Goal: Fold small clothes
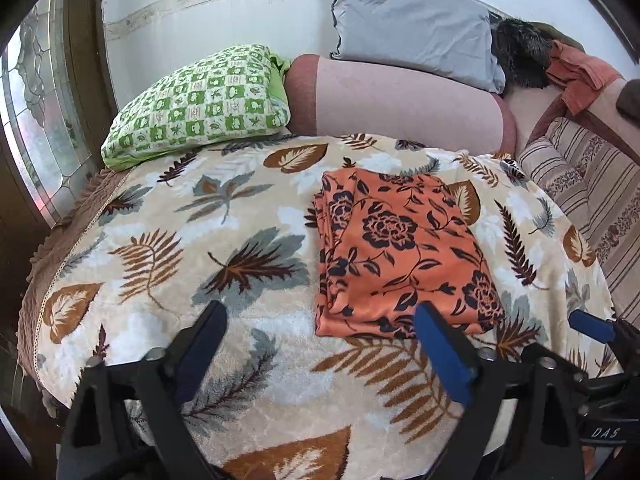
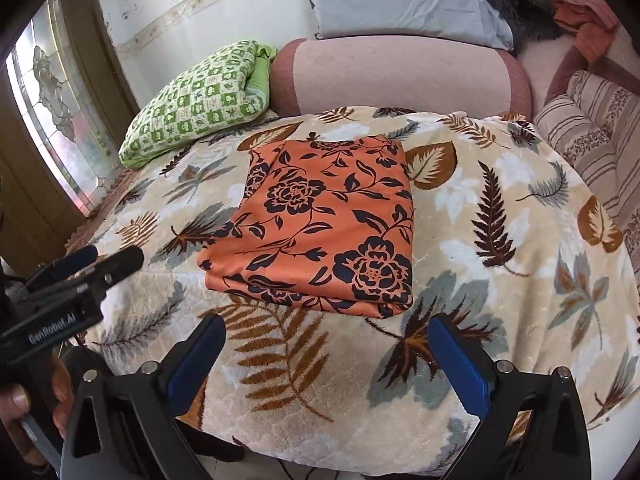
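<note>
An orange cloth with a dark floral print (image 1: 396, 252) lies folded into a flat rectangle on the leaf-patterned blanket (image 1: 180, 240). It also shows in the right wrist view (image 2: 320, 224) on the same blanket (image 2: 500, 260). My left gripper (image 1: 320, 316) is open and empty, just short of the cloth's near edge, its right finger overlapping that edge. My right gripper (image 2: 326, 332) is open and empty, a little short of the cloth's near edge. The left gripper also shows from the side in the right wrist view (image 2: 108, 258).
A green checked pillow (image 1: 200, 108) lies at the back left. A pink bolster (image 1: 400, 100) and a grey pillow (image 1: 412, 24) stand at the back. A striped cushion (image 1: 588, 188) is at the right. A window (image 1: 36, 120) is on the left.
</note>
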Available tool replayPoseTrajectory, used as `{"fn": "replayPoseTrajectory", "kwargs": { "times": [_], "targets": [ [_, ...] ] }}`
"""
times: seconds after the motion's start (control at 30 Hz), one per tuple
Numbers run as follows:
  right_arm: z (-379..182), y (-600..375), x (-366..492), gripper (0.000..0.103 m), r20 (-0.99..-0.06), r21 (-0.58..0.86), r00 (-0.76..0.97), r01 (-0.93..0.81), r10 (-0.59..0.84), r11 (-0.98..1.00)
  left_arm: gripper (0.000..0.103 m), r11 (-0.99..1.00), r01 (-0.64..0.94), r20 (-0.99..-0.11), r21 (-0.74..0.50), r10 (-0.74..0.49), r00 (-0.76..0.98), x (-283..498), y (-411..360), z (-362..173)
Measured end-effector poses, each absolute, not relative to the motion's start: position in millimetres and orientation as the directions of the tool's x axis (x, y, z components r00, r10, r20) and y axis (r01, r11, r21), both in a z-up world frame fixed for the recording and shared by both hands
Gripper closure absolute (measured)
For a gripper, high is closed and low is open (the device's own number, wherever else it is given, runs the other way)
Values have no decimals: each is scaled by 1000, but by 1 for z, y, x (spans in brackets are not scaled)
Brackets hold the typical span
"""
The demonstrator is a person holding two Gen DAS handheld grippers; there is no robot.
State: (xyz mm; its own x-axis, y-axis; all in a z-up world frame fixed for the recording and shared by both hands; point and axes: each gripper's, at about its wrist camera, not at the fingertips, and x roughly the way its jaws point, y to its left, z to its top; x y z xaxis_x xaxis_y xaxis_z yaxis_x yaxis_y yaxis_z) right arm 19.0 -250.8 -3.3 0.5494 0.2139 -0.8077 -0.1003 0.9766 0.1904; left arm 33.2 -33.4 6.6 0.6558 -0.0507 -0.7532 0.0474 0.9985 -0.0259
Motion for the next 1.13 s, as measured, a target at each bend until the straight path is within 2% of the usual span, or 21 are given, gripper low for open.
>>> {"fn": "replayPoseTrajectory", "kwargs": {
  "times": [0.07,0.23,0.4,0.97,1.13],
  "targets": [
    [-4,-252,22,1,-815,173,544,-102,201,980,3,998,56,-751,-38,-66,658,35,-36,9],
    [-8,-257,26,1,-826,152,535,-91,177,984,3,998,65,-760,26,-22,649,42,-50,9],
    [-10,-262,29,1,-830,155,531,-78,173,985,3,997,79,-761,3,-49,647,46,-54,9],
    [-14,-257,44,1,-836,129,525,-97,161,987,3,999,47,-763,7,-25,646,64,-52,4],
    [-17,-256,51,1,-838,129,521,-96,161,987,0,998,65,-750,0,-43,660,70,-57,4]
  ]
}}
